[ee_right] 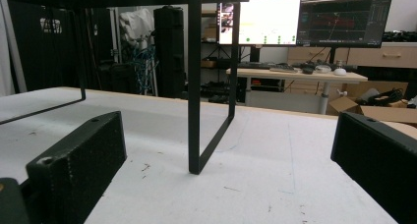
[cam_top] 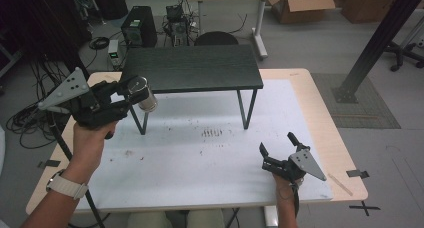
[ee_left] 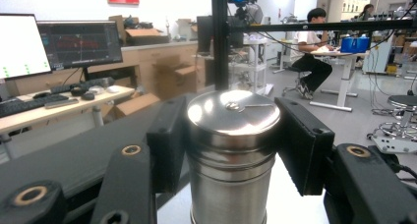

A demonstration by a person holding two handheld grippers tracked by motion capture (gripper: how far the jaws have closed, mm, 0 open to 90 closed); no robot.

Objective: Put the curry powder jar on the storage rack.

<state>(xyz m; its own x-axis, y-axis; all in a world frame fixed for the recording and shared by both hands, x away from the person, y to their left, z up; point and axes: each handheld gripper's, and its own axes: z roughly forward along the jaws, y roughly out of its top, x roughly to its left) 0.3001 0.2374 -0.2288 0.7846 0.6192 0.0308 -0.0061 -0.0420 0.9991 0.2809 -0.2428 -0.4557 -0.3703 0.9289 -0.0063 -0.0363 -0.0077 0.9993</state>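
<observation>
The left gripper (cam_top: 131, 94) is held raised at the left side, its jaws pointing right and closed against something between them, with the grey three-cornered plate on top tilted up and out to the left. The left hand (cam_top: 90, 138) wraps the grip from below, and a pale watch band sits on that wrist. The right gripper (cam_top: 278, 147) sits low at the right, its jaws spread wide apart and pointing away from the person, the right hand (cam_top: 284, 184) under it.
</observation>
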